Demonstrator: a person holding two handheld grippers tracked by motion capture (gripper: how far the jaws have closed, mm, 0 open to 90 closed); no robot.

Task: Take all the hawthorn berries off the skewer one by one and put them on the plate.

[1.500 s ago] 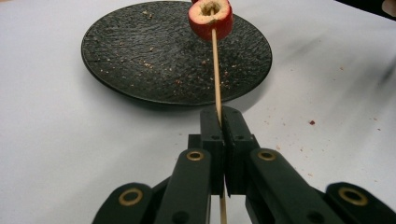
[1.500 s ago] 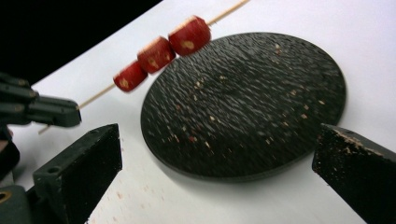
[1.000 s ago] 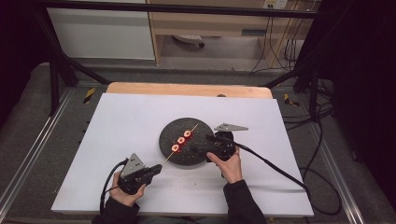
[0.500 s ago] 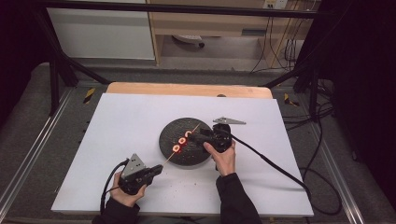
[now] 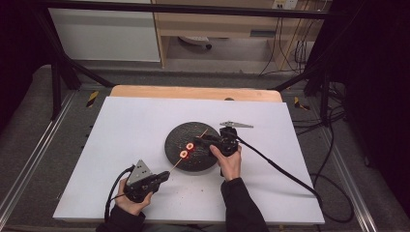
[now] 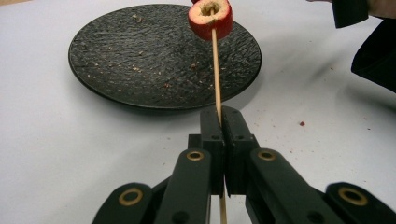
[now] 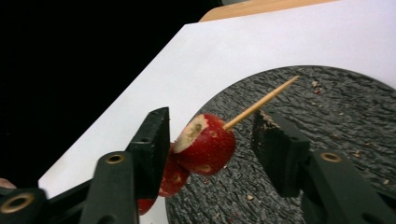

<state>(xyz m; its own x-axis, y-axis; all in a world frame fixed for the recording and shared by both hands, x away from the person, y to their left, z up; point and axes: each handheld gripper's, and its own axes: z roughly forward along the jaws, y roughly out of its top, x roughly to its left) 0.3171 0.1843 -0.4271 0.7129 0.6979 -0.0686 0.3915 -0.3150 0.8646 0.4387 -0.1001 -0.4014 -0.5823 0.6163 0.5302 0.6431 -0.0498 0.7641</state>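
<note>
Pinching the lower end of a thin wooden skewer [image 6: 216,70] between jaws pressed together, left gripper [image 6: 222,122] low on the white table [image 5: 121,135], held in the person's left hand [image 5: 126,202] near the front edge. Running up and away from those jaws, skewer slanted over the near rim of a round black textured plate [image 6: 116,56], with a cored red fruit slice [image 6: 211,18] threaded on it just past the rim. Scattered on the plate's dark surface, small pale and red crumbs; one red crumb [image 6: 302,123] on the table to the right of the jaws.

Spread wide on either side of the skewer's upper part, right gripper [image 7: 210,135], jaws apart and not touching the fruit, seen in the right gripper view flanking the foremost red slice [image 7: 205,143]. Stacked behind and below that slice, further red pieces [image 7: 173,177] on the same stick. Jutting beyond the slice toward the far jaw, bare pointed tip of the skewer above the plate [image 7: 327,107].

Seen from the high view, right gripper [image 5: 203,141] over the plate's right half in the person's right hand [image 5: 228,159], two red slices [image 5: 186,150] between the two grippers, black cable [image 5: 280,166] trailing off to the right across the table.
</note>
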